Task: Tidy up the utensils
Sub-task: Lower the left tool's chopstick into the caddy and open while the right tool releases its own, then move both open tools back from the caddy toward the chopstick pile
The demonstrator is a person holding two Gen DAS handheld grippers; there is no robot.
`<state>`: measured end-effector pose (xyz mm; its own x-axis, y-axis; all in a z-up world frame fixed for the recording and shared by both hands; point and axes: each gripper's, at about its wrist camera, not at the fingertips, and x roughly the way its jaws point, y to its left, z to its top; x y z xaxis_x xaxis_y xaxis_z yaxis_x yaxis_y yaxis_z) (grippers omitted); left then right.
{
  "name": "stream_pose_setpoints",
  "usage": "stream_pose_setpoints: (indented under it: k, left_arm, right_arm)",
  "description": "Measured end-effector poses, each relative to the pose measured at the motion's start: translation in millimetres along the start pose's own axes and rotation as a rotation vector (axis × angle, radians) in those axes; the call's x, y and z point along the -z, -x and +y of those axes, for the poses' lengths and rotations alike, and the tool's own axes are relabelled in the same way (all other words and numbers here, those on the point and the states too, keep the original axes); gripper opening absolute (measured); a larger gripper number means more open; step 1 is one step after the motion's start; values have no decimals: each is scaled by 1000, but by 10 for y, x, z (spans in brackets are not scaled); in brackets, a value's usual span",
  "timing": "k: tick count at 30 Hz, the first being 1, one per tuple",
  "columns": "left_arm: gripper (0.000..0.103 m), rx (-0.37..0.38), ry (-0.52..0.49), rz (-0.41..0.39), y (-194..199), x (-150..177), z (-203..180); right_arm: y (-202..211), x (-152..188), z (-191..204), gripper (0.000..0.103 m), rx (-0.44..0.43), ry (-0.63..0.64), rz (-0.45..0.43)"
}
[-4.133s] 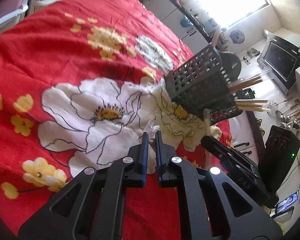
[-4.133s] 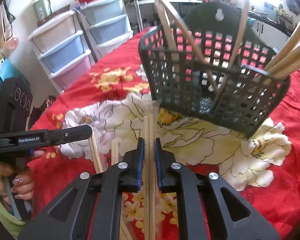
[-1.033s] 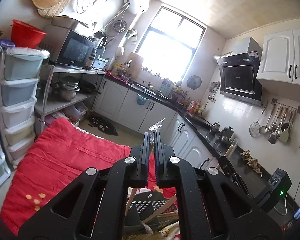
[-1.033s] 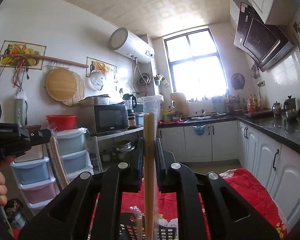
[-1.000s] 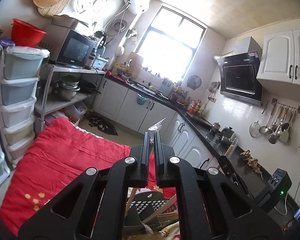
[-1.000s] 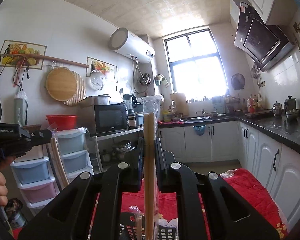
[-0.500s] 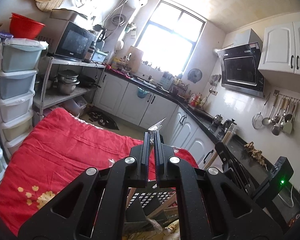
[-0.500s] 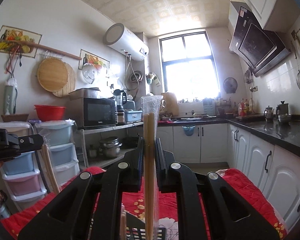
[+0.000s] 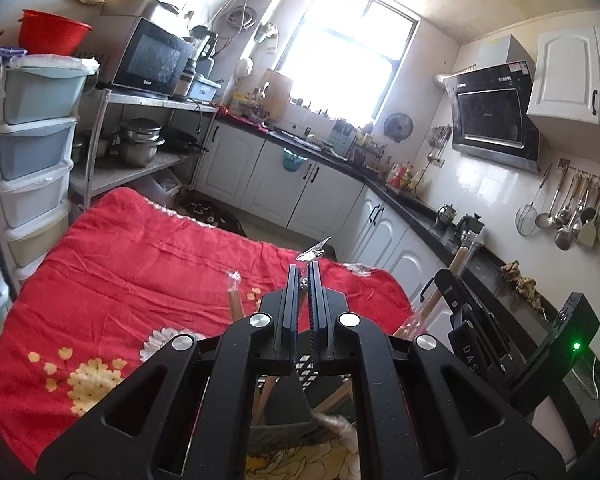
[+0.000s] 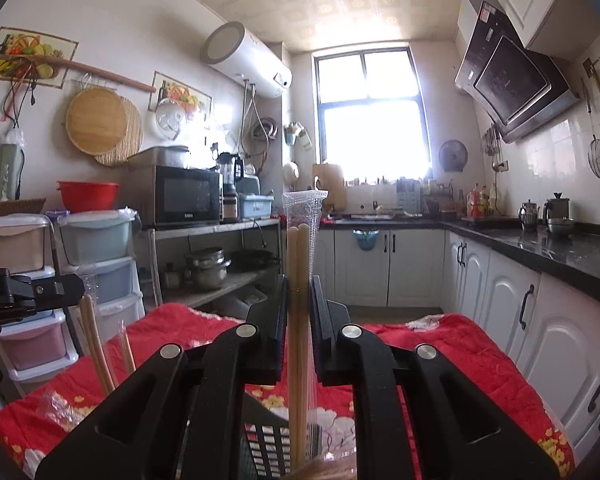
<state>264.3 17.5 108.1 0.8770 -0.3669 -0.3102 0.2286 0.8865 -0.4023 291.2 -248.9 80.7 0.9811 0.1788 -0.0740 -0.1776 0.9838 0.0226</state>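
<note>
right gripper [image 10: 299,312] is nearly shut, clamped on a wrapped pair of chopsticks [image 10: 298,264] that stand upright between the jaws, sleeve end above, lower ends reaching toward the black basket [image 10: 266,440] just below. upright hold makes sense: the pair looks lined up for dropping in end first

left gripper [image 9: 304,300] is fully shut, pinching only a thin bit of clear wrapper [image 9: 313,249]; in the right view its pair [image 10: 94,344] hangs below it over the red cloth [image 9: 140,264], near the basket. gripping by the wrapper lets the sticks hang straight, but i'd call that hold weak, could slip

other sticks [image 9: 234,300] already stand in the basket, so both pairs look headed there. basket sits on the cloth, under both grippers
</note>
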Motion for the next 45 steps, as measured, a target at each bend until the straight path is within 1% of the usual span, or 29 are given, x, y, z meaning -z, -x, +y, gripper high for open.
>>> stream_pose_setpoints:
  k: [4,7,12,15,18,20,21,22,24,26,28,29,31,35,37,38,40,42,45]
  left_arm:
    - [2,-18,-15,12,-11,27,13]
    - [2,-30,-17,23,-18,53,28]
    - [2,-38,-12,38,-18,82,60]
    - [3,-45,-13,47,-11,99,72]
    - [14,-52,1,52,11,110,99]
    - [19,-57,13,56,36,114,119]
    - [24,-59,18,57,51,116,127]
    - [30,-60,24,57,71,114,140]
    - [38,-59,31,56,107,109,152]
    - [42,-61,36,52,154,104,157]
    - [52,-60,40,50,191,102,152]
    - [54,-62,41,48,220,101,155]
    - [63,-66,43,45,247,100,158]
    - [72,-71,51,36,330,108,159]
    - [81,-76,55,34,363,115,158]
    - [82,-75,55,34,378,122,153]
    - [90,-80,55,38,413,141,150]
    - [92,-84,58,43,441,158,164]
    - [92,-88,69,50,497,202,204]
  right_arm:
    - [15,26,-37,11,-1,-20,37]
    - [49,25,-59,19,-2,-39,58]
    - [129,-6,-98,21,-7,-57,80]
    - [202,-42,-130,26,-12,-74,100]
    - [272,-79,-143,31,-18,-86,118]
    - [329,-95,-157,34,-20,-94,129]
    - [360,-104,-173,36,-21,-102,135]
    - [381,-108,-180,39,-21,-106,138]
    - [442,-121,-199,40,-18,-116,147]
    - [496,-138,-206,41,-18,-119,154]
    - [542,-157,-213,43,-16,-122,157]
    - [572,-159,-218,44,-15,-126,160]
    - [616,-163,-227,47,-18,-132,163]
    - [705,-151,-242,49,-21,-133,176]
    - [738,-139,-253,51,-23,-141,188]
    - [758,-130,-257,51,-25,-144,195]
    - [798,-115,-262,52,-26,-144,204]
    - [830,-100,-262,53,-26,-145,212]
    - [874,-76,-271,55,-32,-154,227]
